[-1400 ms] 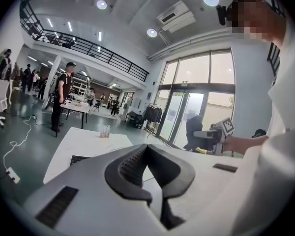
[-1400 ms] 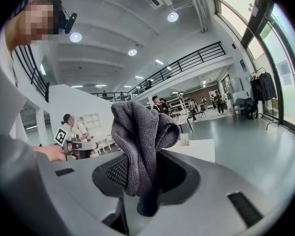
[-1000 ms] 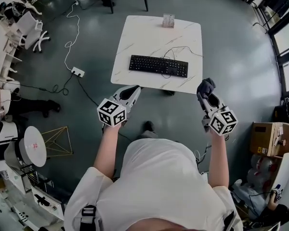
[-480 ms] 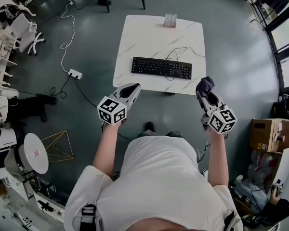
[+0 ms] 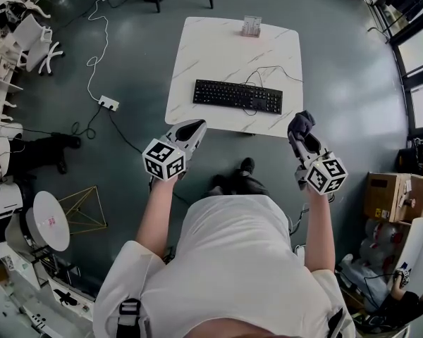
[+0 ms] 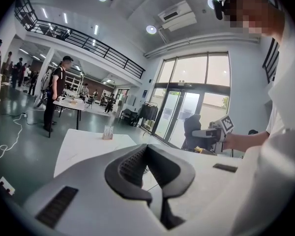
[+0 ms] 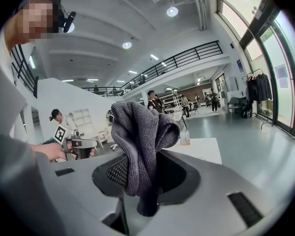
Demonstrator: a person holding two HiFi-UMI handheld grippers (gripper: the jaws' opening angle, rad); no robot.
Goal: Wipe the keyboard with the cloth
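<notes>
Right hand-held gripper clamps the cloth; left hand-held gripper clenched empty; only head view shows keyboard

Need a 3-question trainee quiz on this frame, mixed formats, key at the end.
1. Fill in: the left gripper has its jaws ___, with nothing between them.
2. The cloth is held by: A the left gripper, B the right gripper, C neither.
3. True or false: the cloth is touching the keyboard.
Key: 1 shut; 2 B; 3 false, the cloth is held short of the table's near edge.
</notes>
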